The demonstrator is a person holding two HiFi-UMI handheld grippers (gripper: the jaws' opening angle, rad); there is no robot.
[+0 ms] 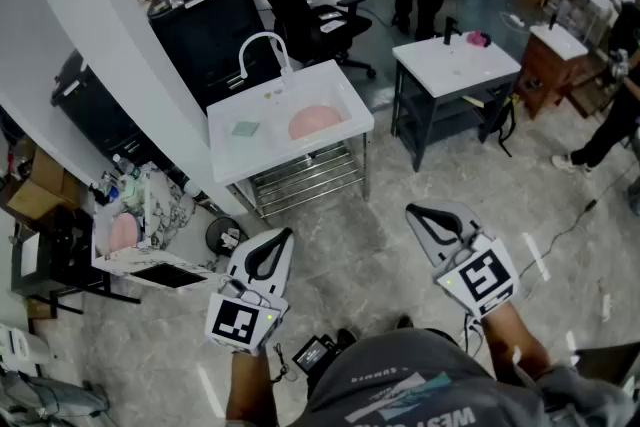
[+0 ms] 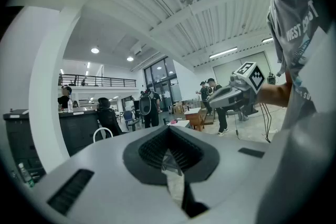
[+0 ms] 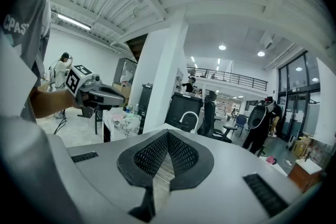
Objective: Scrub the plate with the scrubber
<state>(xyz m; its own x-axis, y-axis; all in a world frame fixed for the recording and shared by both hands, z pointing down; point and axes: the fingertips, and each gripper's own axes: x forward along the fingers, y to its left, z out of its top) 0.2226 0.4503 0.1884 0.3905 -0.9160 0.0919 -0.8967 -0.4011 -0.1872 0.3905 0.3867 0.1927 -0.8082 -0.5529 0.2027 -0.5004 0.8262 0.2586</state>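
A pink plate (image 1: 315,122) lies in the right part of the white sink (image 1: 285,150), which stands ahead of me across the floor. A pale green scrubber (image 1: 245,128) lies in the sink's left part. Both grippers are held close to my body, well short of the sink. My left gripper (image 1: 285,235) is shut with nothing in it; its jaws meet at the tip in the left gripper view (image 2: 169,129). My right gripper (image 1: 412,212) is likewise shut and empty (image 3: 168,135). Each gripper view also catches the other gripper off to the side.
A curved white faucet (image 1: 265,50) rises behind the sink. A black office chair (image 1: 300,10) stands beyond it, a white table (image 1: 455,65) to the right, a small cluttered table (image 1: 135,235) to the left. Several people stand around the room.
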